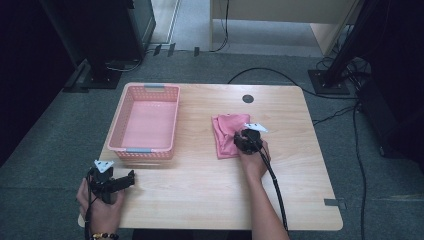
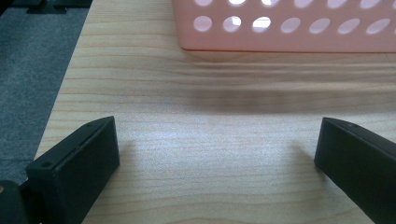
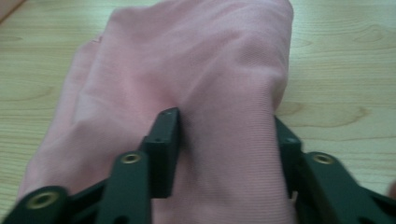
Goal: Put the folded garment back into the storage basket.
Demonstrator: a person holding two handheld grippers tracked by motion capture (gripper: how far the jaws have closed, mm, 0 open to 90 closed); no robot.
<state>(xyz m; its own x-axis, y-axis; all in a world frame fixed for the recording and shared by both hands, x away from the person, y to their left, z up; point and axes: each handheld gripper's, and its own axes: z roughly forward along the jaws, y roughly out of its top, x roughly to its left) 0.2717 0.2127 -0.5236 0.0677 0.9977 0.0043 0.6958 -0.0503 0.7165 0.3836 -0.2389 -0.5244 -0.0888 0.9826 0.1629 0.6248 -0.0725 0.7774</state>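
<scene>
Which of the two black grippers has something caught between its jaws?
The right gripper: its jaws pinch a bunched fold of the pink cloth. The left gripper stands open over bare wooden table.

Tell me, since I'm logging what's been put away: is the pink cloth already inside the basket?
No. In the high view the pink cloth lies on the table to the right of the basket, with the right gripper pinching a fold of it.
</scene>
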